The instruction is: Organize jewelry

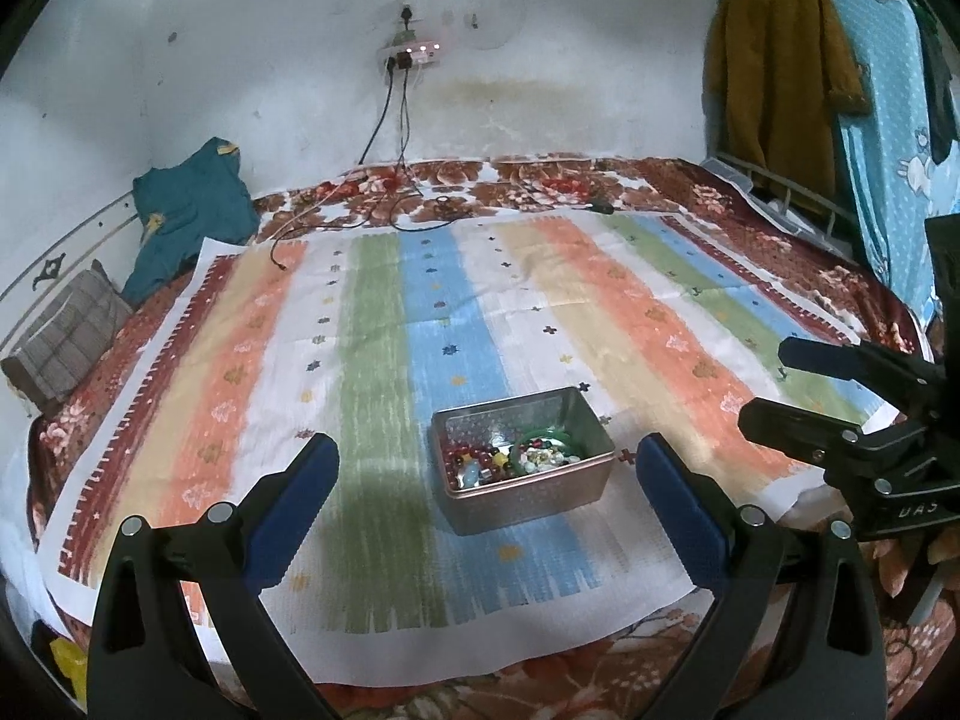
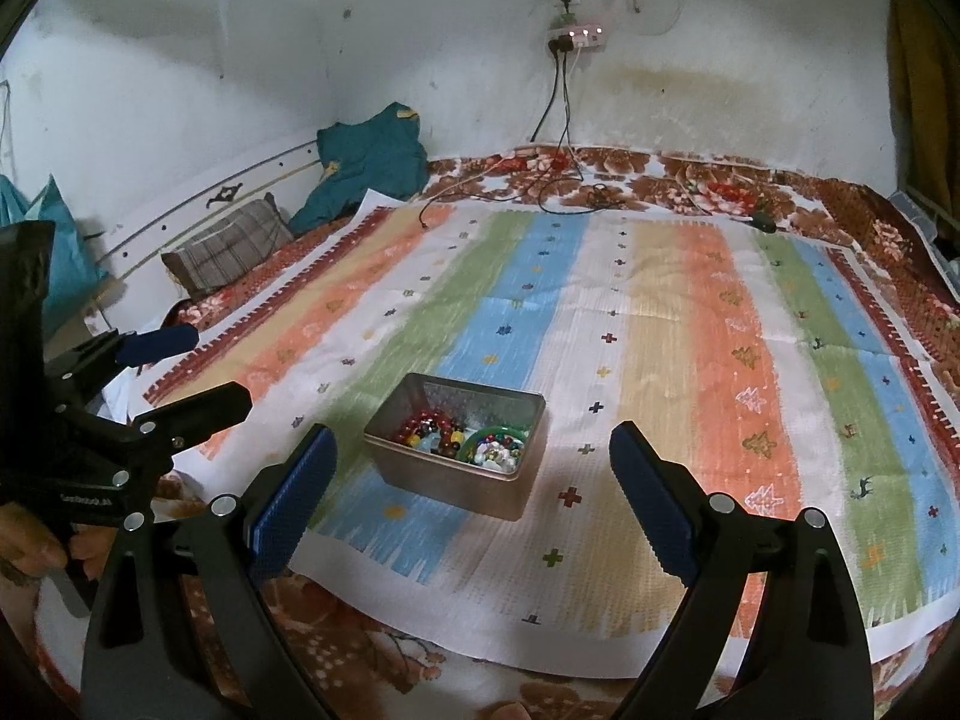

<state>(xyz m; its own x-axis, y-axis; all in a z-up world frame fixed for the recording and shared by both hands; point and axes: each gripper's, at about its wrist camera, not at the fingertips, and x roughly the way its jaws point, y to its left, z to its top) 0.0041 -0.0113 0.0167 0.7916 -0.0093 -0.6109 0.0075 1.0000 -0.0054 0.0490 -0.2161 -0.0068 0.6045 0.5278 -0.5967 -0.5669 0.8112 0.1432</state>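
Both grippers, left gripper [image 1: 486, 468] and right gripper [image 2: 474, 459], hang released and empty above the bed, the jewelry tin [image 1: 521, 459] lying just ahead between them on the striped cloth [image 1: 384, 312]

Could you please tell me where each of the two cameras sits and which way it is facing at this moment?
Left wrist: on the left gripper, facing forward over the striped mat at the metal tin; its open blue fingers frame the tin, and the right gripper shows at right.
Right wrist: on the right gripper, facing the tin; the left gripper and holding hand show at left.
Shared: tin, mat, wall socket.
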